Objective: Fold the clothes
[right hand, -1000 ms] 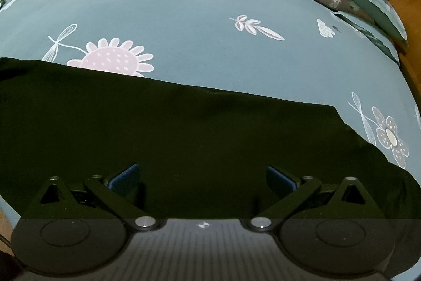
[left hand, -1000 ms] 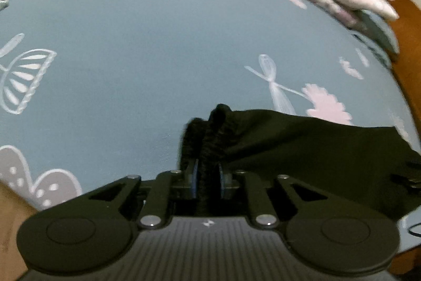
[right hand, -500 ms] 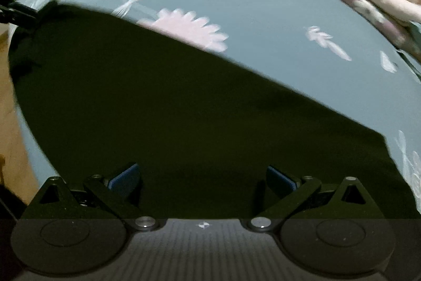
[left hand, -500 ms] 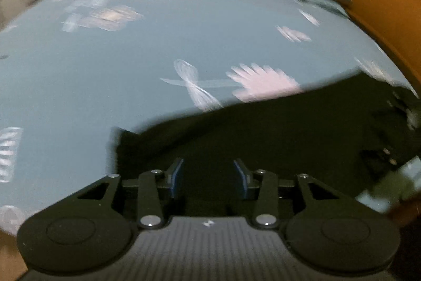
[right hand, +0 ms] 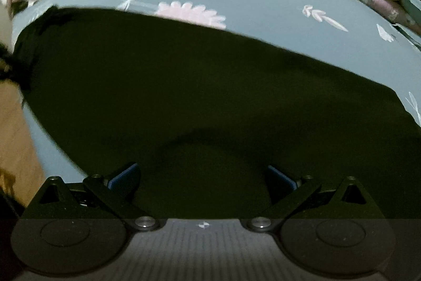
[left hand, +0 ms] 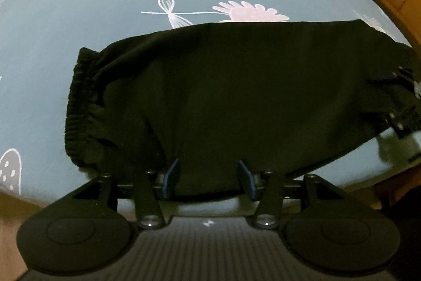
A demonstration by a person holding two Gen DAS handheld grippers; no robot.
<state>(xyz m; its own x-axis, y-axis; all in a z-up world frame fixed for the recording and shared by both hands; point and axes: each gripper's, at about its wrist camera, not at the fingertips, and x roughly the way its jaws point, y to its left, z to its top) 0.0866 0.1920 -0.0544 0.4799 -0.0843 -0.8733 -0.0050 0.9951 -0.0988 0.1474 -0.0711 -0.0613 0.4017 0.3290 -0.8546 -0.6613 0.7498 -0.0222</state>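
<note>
Left gripper (left hand: 208,177), jaws just opening to release the trousers (left hand: 236,96) flat on the bed (left hand: 52,44), hovers at six o'clock; right gripper (right hand: 202,178) gapes wide, empty.

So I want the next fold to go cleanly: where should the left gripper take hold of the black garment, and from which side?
Probably the gathered elastic band at the black garment's left end: it is thick, bunched and easy to pinch. Come from the bare bedsheet on its left, open left gripper straddling the band's edge.
</note>
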